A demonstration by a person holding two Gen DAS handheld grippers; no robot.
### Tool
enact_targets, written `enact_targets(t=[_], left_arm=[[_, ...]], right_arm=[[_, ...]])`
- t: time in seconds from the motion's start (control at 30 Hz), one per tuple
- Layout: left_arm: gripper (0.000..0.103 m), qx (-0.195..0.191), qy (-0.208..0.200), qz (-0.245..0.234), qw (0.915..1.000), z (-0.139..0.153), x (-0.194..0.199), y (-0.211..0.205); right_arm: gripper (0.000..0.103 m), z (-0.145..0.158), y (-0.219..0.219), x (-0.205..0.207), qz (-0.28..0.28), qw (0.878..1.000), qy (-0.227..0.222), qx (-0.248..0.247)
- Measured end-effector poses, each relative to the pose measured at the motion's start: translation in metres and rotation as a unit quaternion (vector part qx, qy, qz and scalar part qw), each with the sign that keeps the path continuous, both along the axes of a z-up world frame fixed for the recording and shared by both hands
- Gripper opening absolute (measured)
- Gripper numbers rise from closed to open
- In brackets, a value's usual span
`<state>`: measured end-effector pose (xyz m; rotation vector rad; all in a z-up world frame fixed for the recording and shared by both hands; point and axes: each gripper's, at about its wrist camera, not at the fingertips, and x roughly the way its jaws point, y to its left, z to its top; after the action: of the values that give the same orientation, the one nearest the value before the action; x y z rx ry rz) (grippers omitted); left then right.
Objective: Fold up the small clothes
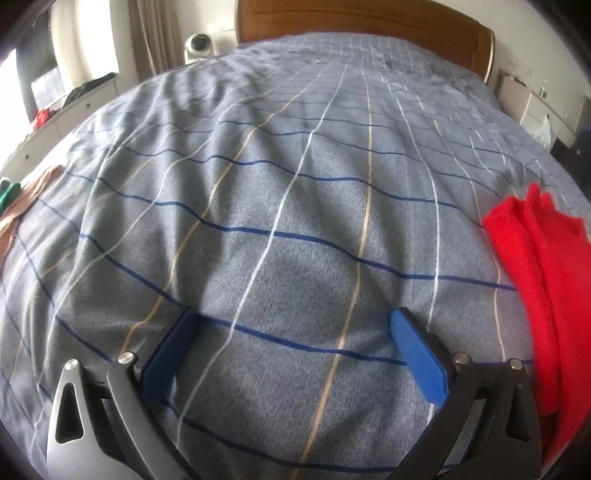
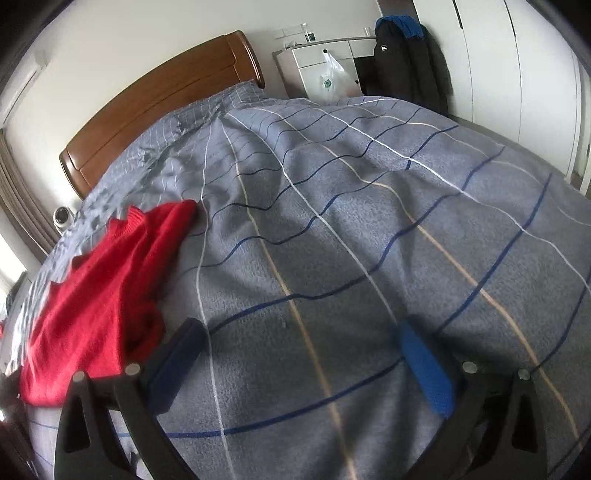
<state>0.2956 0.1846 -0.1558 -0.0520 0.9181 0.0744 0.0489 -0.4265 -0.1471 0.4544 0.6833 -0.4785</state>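
A red knitted garment [image 1: 543, 295] lies on the grey checked bedspread [image 1: 288, 206], at the right edge of the left wrist view. It also shows in the right wrist view [image 2: 107, 295] at the left, partly folded over on itself. My left gripper [image 1: 295, 321] is open and empty over bare bedspread, left of the garment. My right gripper [image 2: 301, 332] is open and empty over the bedspread [image 2: 369, 221], with its left finger [image 2: 177, 362] close beside the garment's near edge.
A tan cloth [image 1: 26, 203] with something green lies at the bed's left edge. A wooden headboard [image 1: 362, 22] stands at the far end. A white cabinet with a plastic bag [image 2: 332, 81] and a hanging dark jacket [image 2: 406, 66] stand beyond the bed's right side.
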Motion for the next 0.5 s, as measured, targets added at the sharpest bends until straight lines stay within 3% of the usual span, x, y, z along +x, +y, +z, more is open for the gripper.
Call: enact_targets(t=[0.5], left_arm=[[0.103,0.001,0.000,0.000,1.0000,0.0002,0.0007,0.0004]], right_arm=[[0.103,-0.0042,0.0059,0.0072,-0.004,1.000,0.011,-0.009]])
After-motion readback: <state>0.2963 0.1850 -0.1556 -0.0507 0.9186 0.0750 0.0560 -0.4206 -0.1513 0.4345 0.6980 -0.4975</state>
